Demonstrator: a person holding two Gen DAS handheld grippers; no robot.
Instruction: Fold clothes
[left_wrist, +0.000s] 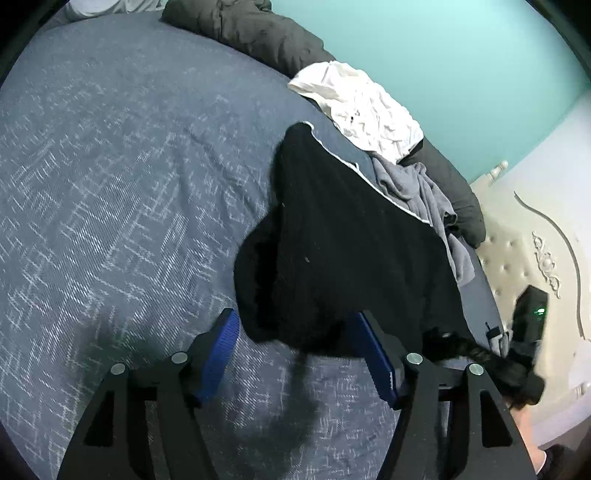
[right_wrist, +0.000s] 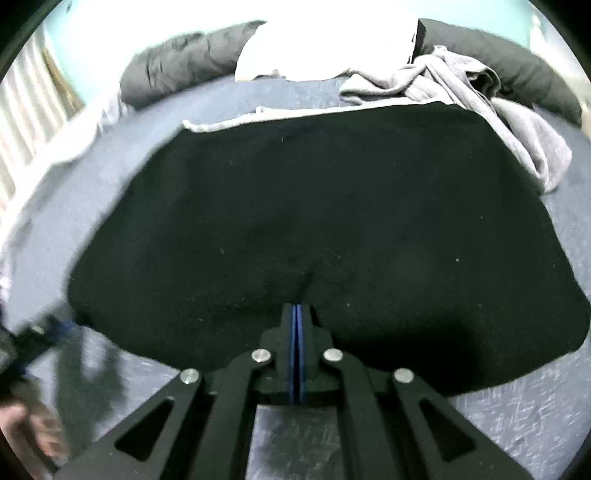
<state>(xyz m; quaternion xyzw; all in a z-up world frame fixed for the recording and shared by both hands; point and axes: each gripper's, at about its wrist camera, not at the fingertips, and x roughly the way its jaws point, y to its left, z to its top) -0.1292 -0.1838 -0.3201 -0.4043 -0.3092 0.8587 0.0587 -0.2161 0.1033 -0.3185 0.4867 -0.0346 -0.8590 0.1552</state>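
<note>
Garment: black garment (right_wrist: 314, 221) lies flat on the bed (left_wrist: 110, 184), long axis along its near edge | Right tool (right_wrist: 299, 314): pinched shut on the near hem, I think | Left tool (left_wrist: 295, 332): gaping, nothing held, my nearer reach to the left corner.

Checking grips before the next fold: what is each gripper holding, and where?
Right gripper: shut on the black garment at its near edge. Left gripper: open, holding nothing.
</note>
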